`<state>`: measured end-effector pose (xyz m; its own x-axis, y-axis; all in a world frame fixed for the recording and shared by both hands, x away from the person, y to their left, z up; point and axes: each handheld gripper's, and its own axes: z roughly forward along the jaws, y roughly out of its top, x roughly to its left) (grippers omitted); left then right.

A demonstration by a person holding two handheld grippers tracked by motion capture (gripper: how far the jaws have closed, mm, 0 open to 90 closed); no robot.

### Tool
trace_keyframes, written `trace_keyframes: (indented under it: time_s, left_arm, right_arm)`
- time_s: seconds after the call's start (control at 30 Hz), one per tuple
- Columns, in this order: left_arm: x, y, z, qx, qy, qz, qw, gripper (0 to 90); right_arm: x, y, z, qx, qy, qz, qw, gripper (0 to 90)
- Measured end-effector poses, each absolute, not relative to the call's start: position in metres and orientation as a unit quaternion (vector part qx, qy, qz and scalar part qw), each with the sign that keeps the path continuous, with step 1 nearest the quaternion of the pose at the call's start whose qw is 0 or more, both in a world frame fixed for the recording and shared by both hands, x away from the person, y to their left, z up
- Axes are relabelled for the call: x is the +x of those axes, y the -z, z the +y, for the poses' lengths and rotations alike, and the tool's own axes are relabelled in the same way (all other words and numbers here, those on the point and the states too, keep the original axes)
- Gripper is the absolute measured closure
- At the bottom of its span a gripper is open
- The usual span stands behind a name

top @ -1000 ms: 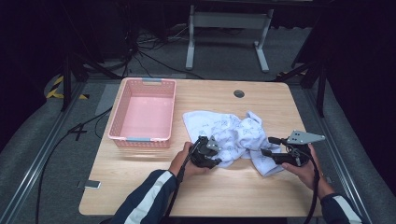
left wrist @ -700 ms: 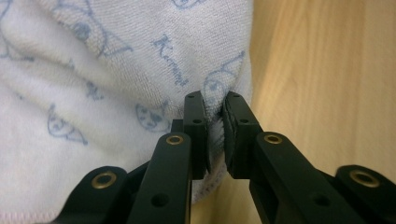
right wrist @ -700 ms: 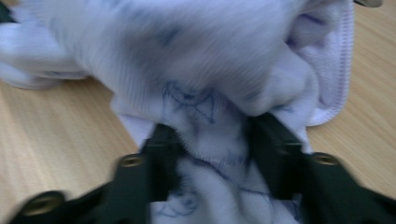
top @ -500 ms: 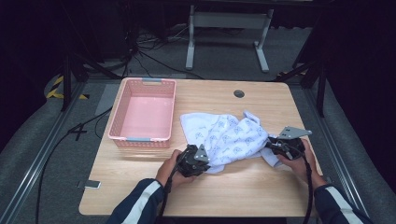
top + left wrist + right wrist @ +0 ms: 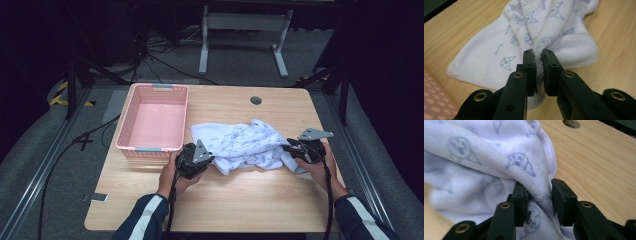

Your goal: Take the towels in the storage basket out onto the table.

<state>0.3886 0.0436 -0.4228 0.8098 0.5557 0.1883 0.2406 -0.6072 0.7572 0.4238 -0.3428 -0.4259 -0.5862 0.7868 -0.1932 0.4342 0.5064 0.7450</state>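
A white towel [image 5: 245, 142] printed with small blue faces lies stretched across the middle of the wooden table [image 5: 250, 200]. At its left end, my left gripper [image 5: 211, 159] is shut on a bunched edge. In the left gripper view the pads [image 5: 532, 67] of that gripper [image 5: 538, 56] squeeze the hem of the towel [image 5: 499, 50]. My right gripper [image 5: 288, 150] is at the towel's right end. Its jaws have just been opening a little. In the right gripper view a thick fold of the towel [image 5: 474, 162] fills the gap between the fingers of that gripper [image 5: 537, 187], touching both pads.
A pink plastic basket [image 5: 152, 149] stands on the table's left side, next to my left hand, and its dotted wall [image 5: 434, 100] shows in the left gripper view. A round cable hole [image 5: 256, 100] sits at the table's far edge. Dark floor with cables surrounds the table.
The towel was a crumpled heap and is now pulled out flatter between the grippers. My left gripper moved left toward the basket with the cloth. The right gripper shifted slightly away.
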Motion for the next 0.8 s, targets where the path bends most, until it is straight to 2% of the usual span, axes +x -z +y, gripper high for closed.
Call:
trace_keyframes:
  time_s: [0.07, 0.1, 0.13, 0.17, 0.2, 0.23, 0.37, 0.4, 0.5, 0.57, 0.63, 0.7, 0.8]
  left_arm:
    - [0.396, 0.426, 0.037, 0.875, -0.197, 0.233, 0.377, 81.4]
    - [0.401, 0.428, 0.03, 0.873, -0.199, 0.233, 0.379, 79.4]
    - [0.401, 0.428, 0.03, 0.873, -0.199, 0.233, 0.379, 75.6]
    - [0.403, 0.429, 0.027, 0.868, -0.198, 0.24, 0.386, 75.6]
    - [0.403, 0.429, 0.025, 0.867, -0.193, 0.243, 0.389, 70.9]
    - [0.402, 0.428, 0.024, 0.869, -0.193, 0.234, 0.391, 71.0]
    - [0.396, 0.413, 0.025, 0.856, -0.21, 0.226, 0.416, 58.5]
    - [0.396, 0.41, 0.025, 0.851, -0.207, 0.229, 0.426, 56.6]
    - [0.4, 0.403, 0.026, 0.84, -0.205, 0.239, 0.441, 51.5]
    - [0.404, 0.398, 0.028, 0.831, -0.2, 0.247, 0.455, 51.4]
    - [0.409, 0.395, 0.027, 0.826, -0.185, 0.251, 0.469, 51.4]
    - [0.42, 0.399, 0.02, 0.835, -0.168, 0.249, 0.461, 52.3]
    - [0.435, 0.411, 0.004, 0.85, -0.152, 0.247, 0.439, 55.0]
  right_arm:
    - [0.429, 0.43, -0.344, 0.375, -0.322, 0.828, 0.266, 57.2]
    - [0.432, 0.428, -0.348, 0.393, -0.317, 0.821, 0.266, 50.2]
    - [0.432, 0.428, -0.348, 0.393, -0.317, 0.821, 0.266, 50.2]
    - [0.43, 0.425, -0.351, 0.394, -0.33, 0.817, 0.262, 50.4]
    - [0.427, 0.421, -0.355, 0.388, -0.348, 0.813, 0.259, 50.1]
    - [0.422, 0.415, -0.358, 0.378, -0.368, 0.809, 0.26, 50.0]
    - [0.39, 0.396, -0.362, 0.313, -0.417, 0.813, 0.259, 58.4]
    - [0.382, 0.394, -0.362, 0.29, -0.431, 0.818, 0.248, 63.3]
    - [0.368, 0.394, -0.353, 0.245, -0.431, 0.842, 0.211, 66.0]
    - [0.367, 0.406, -0.34, 0.233, -0.4, 0.866, 0.187, 61.6]
    - [0.372, 0.419, -0.33, 0.232, -0.369, 0.88, 0.189, 58.2]
    - [0.38, 0.432, -0.323, 0.236, -0.349, 0.891, 0.171, 50.4]
    - [0.387, 0.441, -0.319, 0.24, -0.33, 0.899, 0.159, 51.5]
